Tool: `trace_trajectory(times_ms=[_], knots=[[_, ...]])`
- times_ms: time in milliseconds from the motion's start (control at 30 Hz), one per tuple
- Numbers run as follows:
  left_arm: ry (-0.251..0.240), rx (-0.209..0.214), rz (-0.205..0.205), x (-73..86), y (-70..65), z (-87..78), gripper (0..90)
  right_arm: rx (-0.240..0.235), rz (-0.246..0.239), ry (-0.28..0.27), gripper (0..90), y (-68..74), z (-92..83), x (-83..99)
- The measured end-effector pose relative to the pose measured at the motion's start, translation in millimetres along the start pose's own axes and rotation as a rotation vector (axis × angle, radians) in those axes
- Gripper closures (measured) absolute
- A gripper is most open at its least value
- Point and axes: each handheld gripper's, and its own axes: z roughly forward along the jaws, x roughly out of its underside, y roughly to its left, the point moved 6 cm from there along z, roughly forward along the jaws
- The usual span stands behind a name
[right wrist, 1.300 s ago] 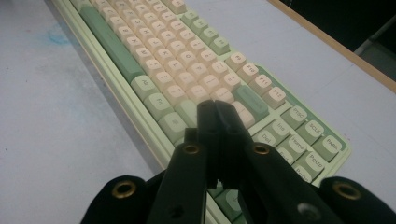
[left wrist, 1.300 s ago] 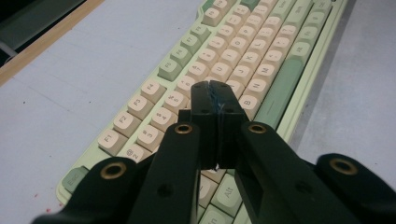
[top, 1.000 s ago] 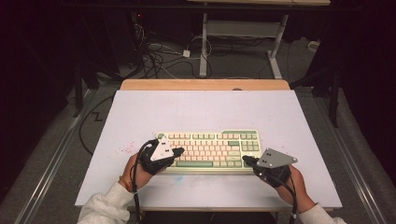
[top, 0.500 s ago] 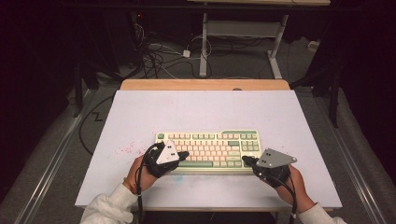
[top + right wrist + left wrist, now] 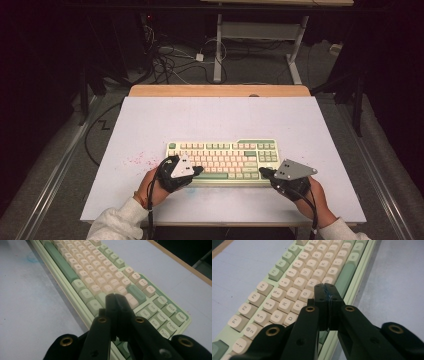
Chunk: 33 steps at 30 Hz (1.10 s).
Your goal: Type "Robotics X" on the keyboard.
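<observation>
High view: keyboard (image 5: 223,161) lying crosswise at table (image 5: 215,115) centre, long axis 9-to-3. Left gripper (image 5: 196,170) at front-left edge, right gripper (image 5: 264,173) at front-right corner.

Left gripper view: jaws pressed together, empty, tips over letter keys near B, spacebar (image 5: 345,275) at 1 o'clock.

Right gripper view: jaws closed, nothing held, tips above bottom row, arrow cluster at 4 o'clock. Both hands equally near; likely key press next.

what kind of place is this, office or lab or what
Most likely a lab or recording workspace, not an ordinary office. A lone keyboard sits on a bare, stained white table, cables lie loose on the floor behind it, and dark surroundings frame a metal stand.
</observation>
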Motion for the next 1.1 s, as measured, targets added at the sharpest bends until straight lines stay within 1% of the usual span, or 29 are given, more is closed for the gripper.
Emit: trace_trajectory(times_ms=[200,267,733,767,800,833,867,933,1033,1100], knots=[[0.023,0.008,-0.006,5.9,0.6,4.3,87.2,0.0,-0.002,0.001,90.0,0.1,0.2,0.1],[0.023,0.007,-0.008,6.5,1.0,5.2,87.1,0.001,-0.002,0.001,90.0,0.2,0.2,0.0],[0.054,0.012,0.005,11.3,-1.0,11.3,87.1,0.0,-0.004,0.002,90.0,0.5,0.2,0.0],[0.058,0.013,0.006,11.7,-0.9,11.7,87.1,0.0,-0.005,0.002,90.0,0.5,0.2,0.0],[0.072,0.017,0.003,13.1,-1.2,13.6,87.2,-0.001,-0.005,0.002,90.0,0.6,0.4,0.0],[0.06,0.02,-0.003,13.0,-1.7,14.2,87.5,-0.001,-0.006,0.003,90.0,0.7,0.6,0.1],[0.062,0.024,-0.005,12.5,-1.5,13.9,87.5,-0.002,-0.005,0.005,90.0,0.9,0.7,0.2],[0.069,0.003,0.015,11.0,-0.9,11.6,87.3,-0.001,-0.007,0.004,90.0,1.2,0.6,-0.1],[0.036,-0.008,0.0,7.1,2.4,4.8,87.3,0.003,-0.006,0.001,90.0,0.2,-0.3,-0.3],[0.025,-0.011,-0.003,6.0,3.4,2.0,87.3,0.004,-0.003,-0.001,90.0,-0.6,-0.8,-0.4]])
